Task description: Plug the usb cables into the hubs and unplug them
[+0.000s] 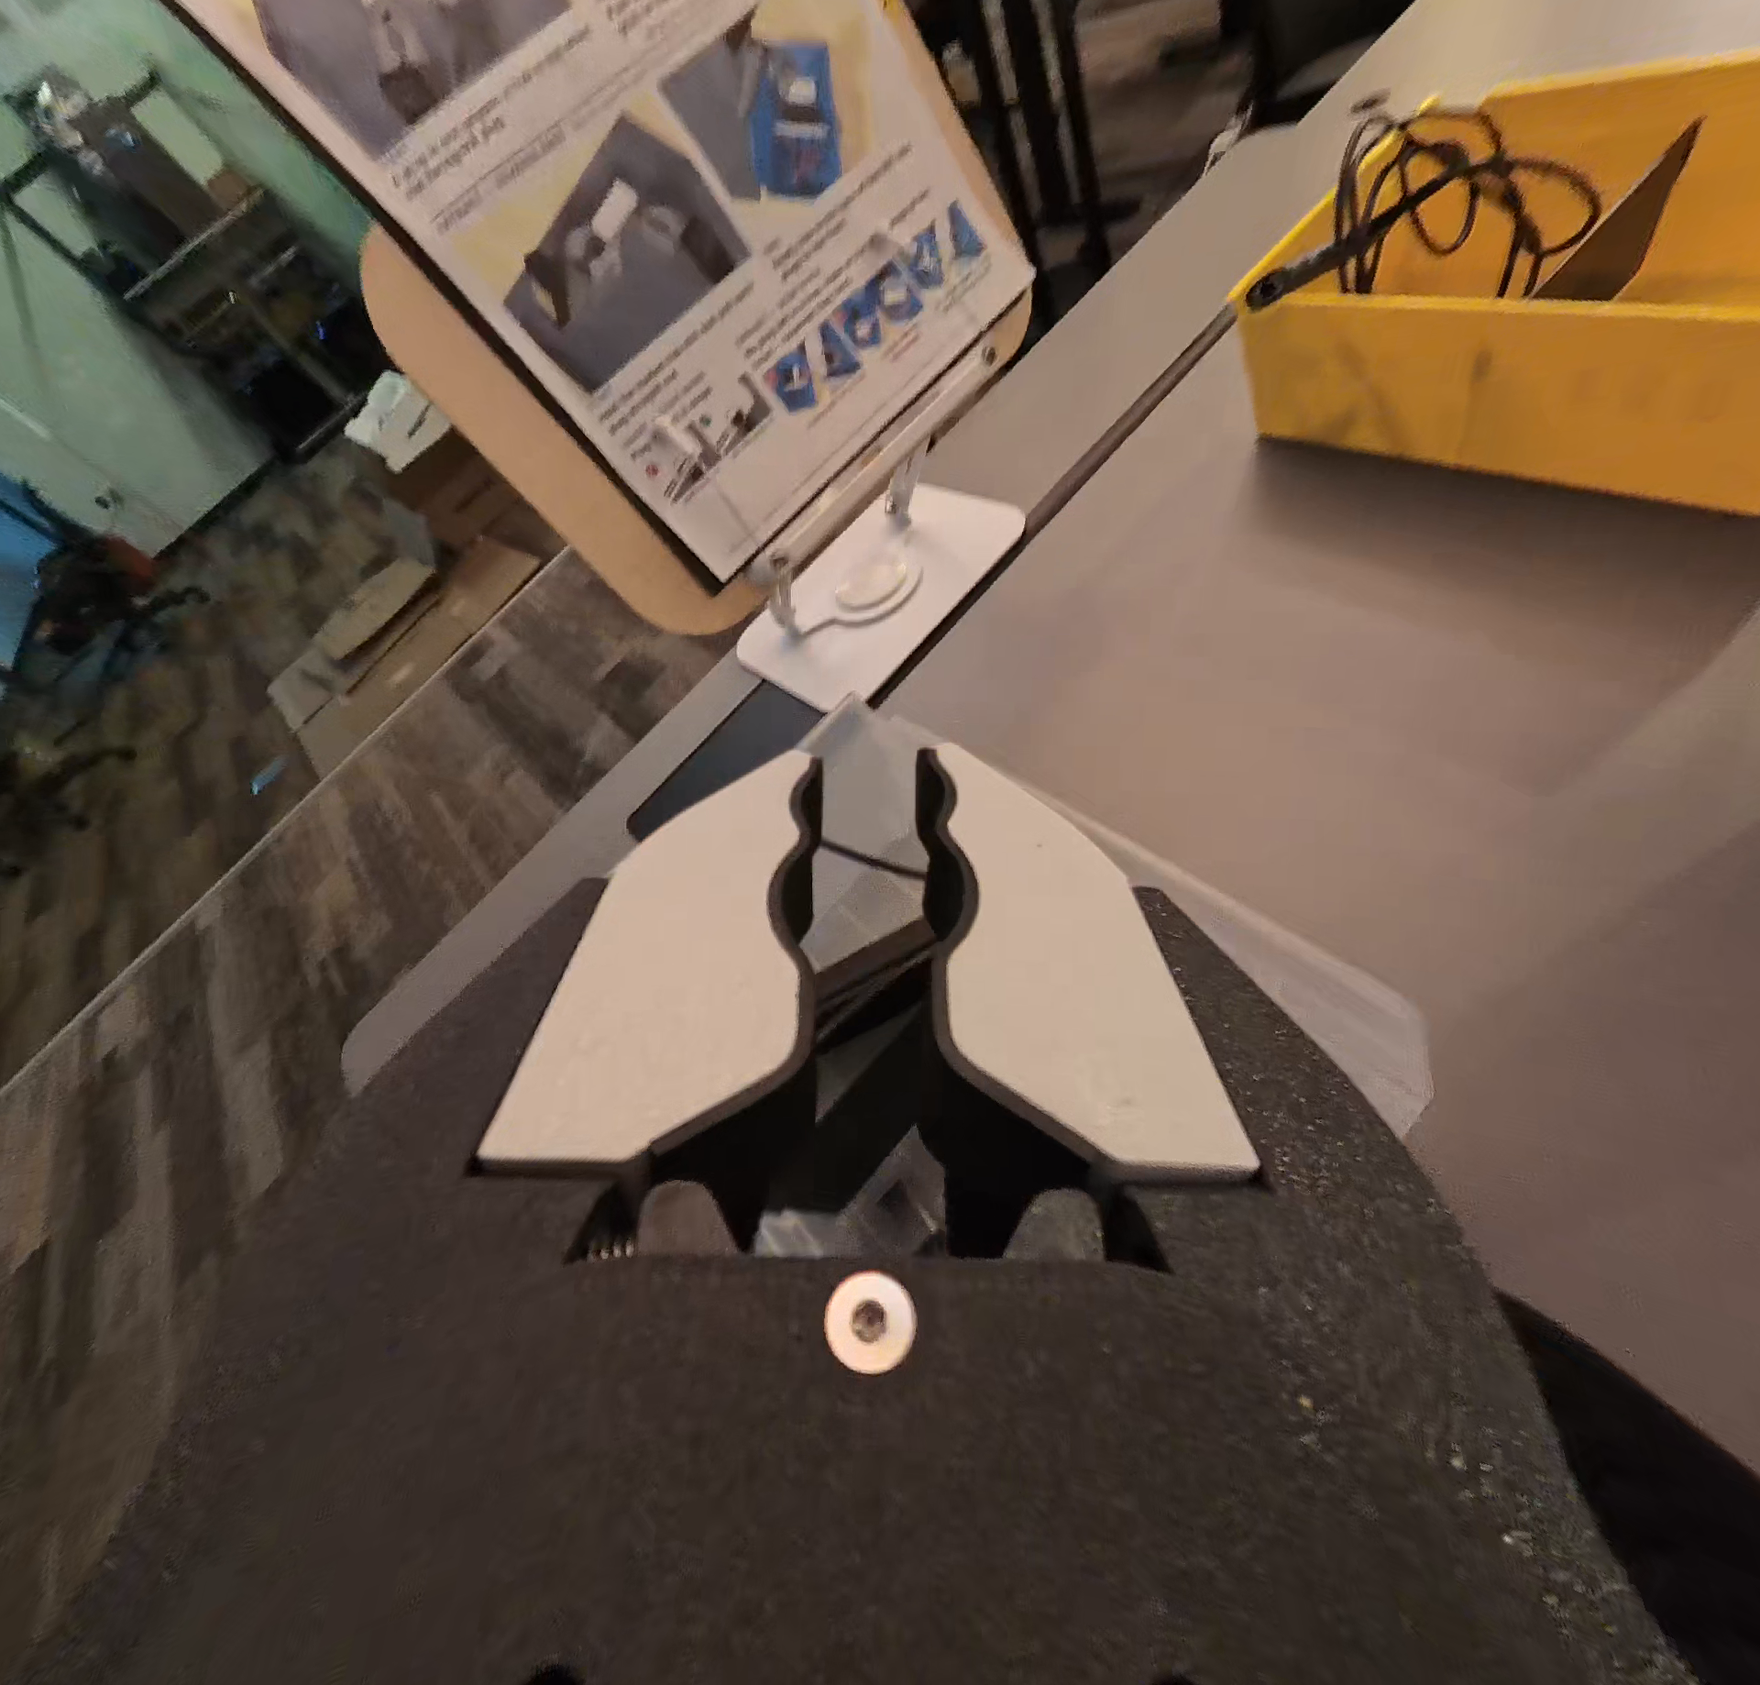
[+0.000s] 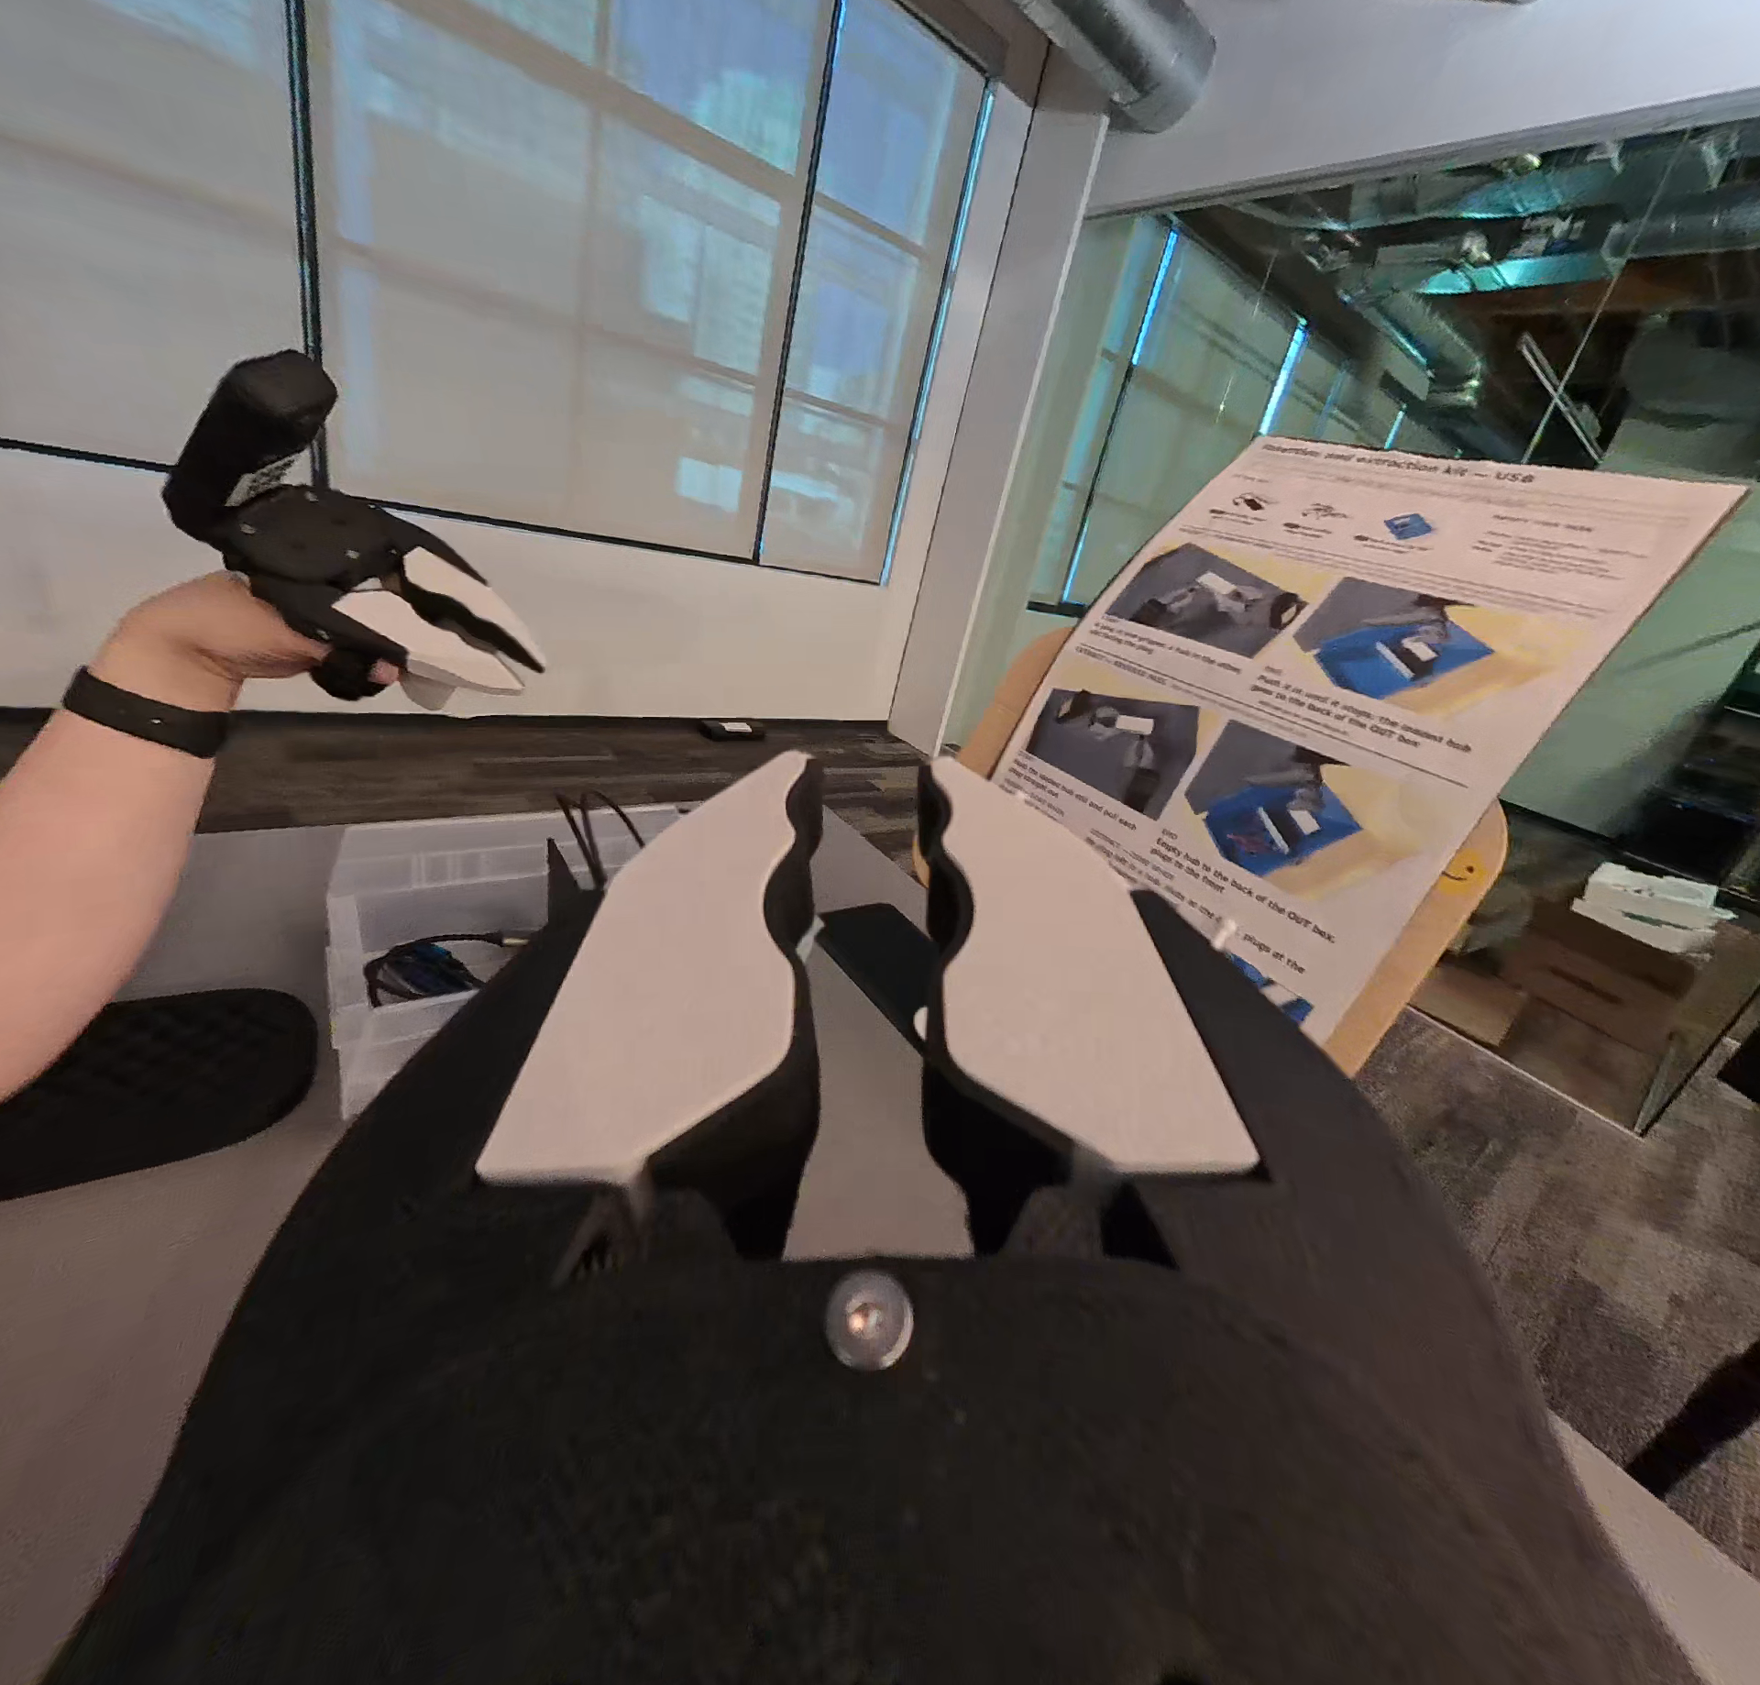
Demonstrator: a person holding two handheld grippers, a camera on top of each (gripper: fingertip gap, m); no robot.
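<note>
The left gripper [image 1: 865, 763] is held over the near corner of a grey table [image 1: 1286, 649], its white fingers [image 1: 686, 963] a narrow gap apart with nothing clamped between them; through the gap a clear plastic box [image 1: 862, 887] with a thin black cord inside shows below. The right gripper [image 2: 862, 768] is likewise slightly parted and empty. The USB cables [image 1: 1448, 182] appear as a loose tangle of thin black cord standing up out of a yellow bin [image 1: 1486, 382] farther along the table. More dark cables [image 2: 429, 968] lie coiled in a clear container [image 2: 381, 877] beside the right gripper. An instruction board [image 2: 1333, 687] leans on a stand at the table's edge. No hub can be made out clearly.
</note>
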